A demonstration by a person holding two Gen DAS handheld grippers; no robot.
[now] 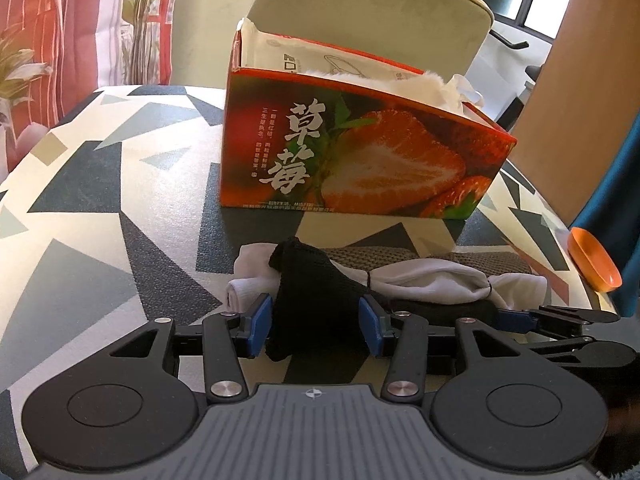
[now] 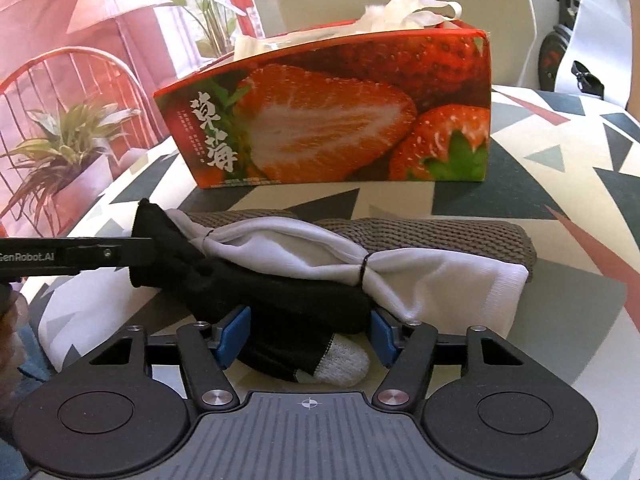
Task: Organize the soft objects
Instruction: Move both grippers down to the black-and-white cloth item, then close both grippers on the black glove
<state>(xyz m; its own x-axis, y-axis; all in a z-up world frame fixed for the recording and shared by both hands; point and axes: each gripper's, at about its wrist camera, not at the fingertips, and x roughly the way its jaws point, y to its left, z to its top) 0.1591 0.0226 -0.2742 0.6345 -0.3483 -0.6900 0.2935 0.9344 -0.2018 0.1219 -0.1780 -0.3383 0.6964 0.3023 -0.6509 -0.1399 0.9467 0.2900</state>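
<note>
Nearest us, our left gripper (image 1: 316,320) pinches the black sock (image 1: 304,280) at one end; our right gripper (image 2: 310,334), half open, straddles its grey-toed end without clearly pressing. We should close squarely, then lift together toward the strawberry box (image 1: 360,152) behind the white sock (image 2: 400,276).

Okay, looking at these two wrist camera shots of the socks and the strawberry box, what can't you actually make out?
- Inside of the strawberry box: both views show only white stuff above its rim; its front wall hides the rest.
- Black sock: near end hidden behind the right gripper body.
- Knitted brown cloth: mostly covered by the white sock.
- Orange object: cut off by the fisheye edge, left view.
- Small print on the box: too small.
</note>
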